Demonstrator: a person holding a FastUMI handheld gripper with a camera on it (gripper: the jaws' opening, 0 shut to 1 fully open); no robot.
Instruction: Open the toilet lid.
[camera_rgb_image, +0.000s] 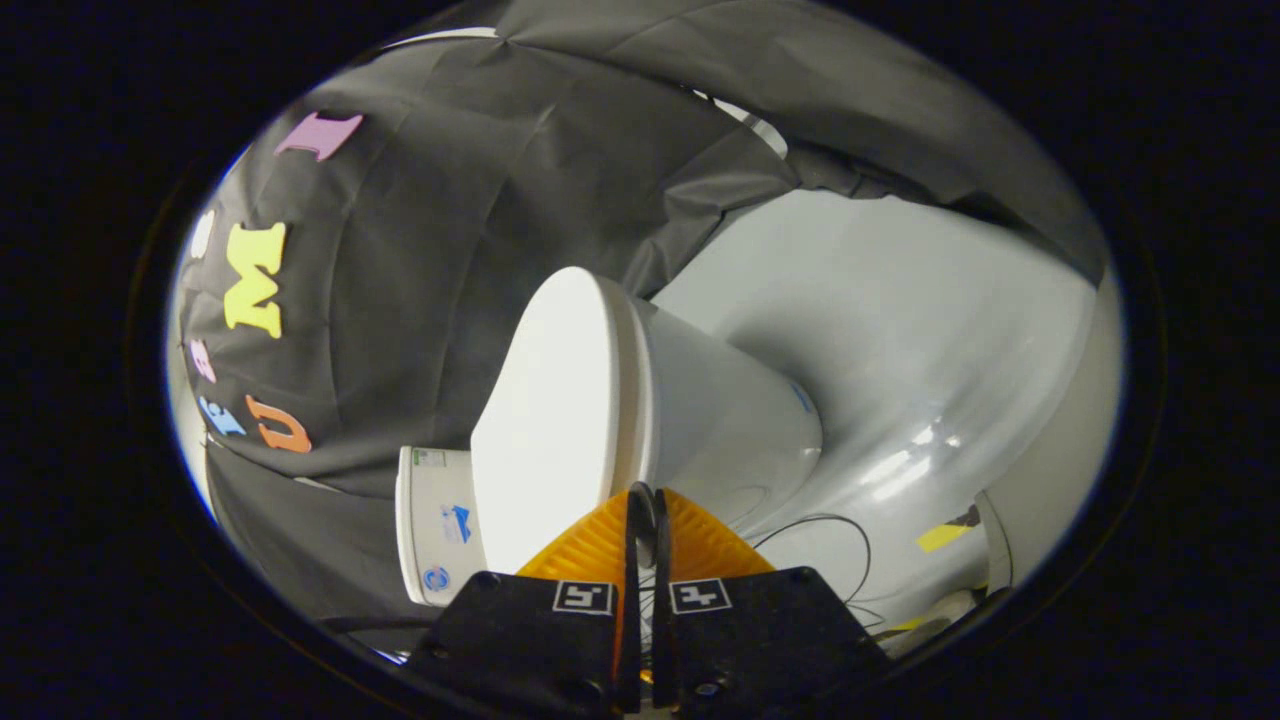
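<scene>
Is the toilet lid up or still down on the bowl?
Down. The lid lies flat against the bowl rim with no gap showing. The gripper fingers are shut together at the lid's front edge, gripping nothing.

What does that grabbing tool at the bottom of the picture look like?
The hand-held gripper has two ribbed, wedge-shaped fingers that taper forward, their tips closed together. Each is mounted on a black block carrying a small square black-and-white marker.

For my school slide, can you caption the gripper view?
Gripper, fingers closed together, at the front edge of the toilet lid, which is down on the white toilet.
</scene>
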